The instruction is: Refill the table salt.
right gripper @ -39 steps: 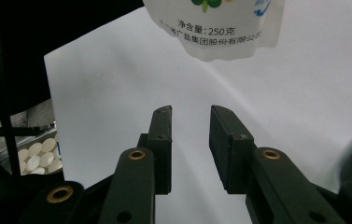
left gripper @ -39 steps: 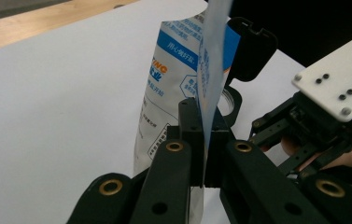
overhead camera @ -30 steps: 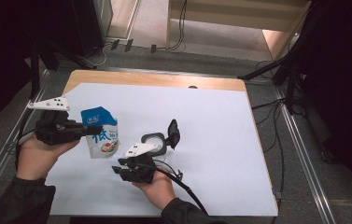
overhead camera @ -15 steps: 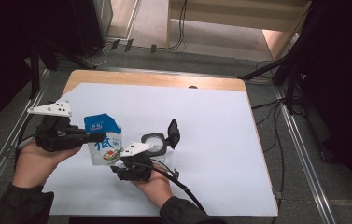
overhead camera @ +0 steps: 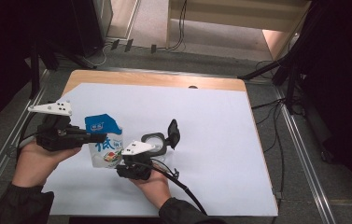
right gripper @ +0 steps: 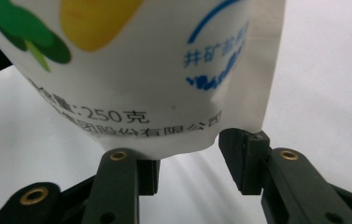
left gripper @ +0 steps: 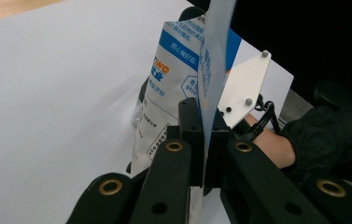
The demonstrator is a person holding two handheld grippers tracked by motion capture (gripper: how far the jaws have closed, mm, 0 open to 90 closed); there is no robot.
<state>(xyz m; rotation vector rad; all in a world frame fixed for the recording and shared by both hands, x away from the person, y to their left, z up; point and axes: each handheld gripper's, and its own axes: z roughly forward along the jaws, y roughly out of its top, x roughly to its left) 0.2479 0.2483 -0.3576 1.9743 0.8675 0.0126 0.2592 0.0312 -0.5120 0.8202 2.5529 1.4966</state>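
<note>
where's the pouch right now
In the high view the pouch stands upright left of centre on the white table cover, its top edge pinched by the left gripper, with the right gripper open at its bottom edge.

Wooden table (overhead camera: pixel 155 79) under white sheet (overhead camera: pixel 220 140); clear jar (overhead camera: pixel 152 142), black lid (overhead camera: pixel 172 133) on sheet.

grey floor (overhead camera: pixel 220 51), wooden shelf (overhead camera: pixel 239 14), dim room
</note>
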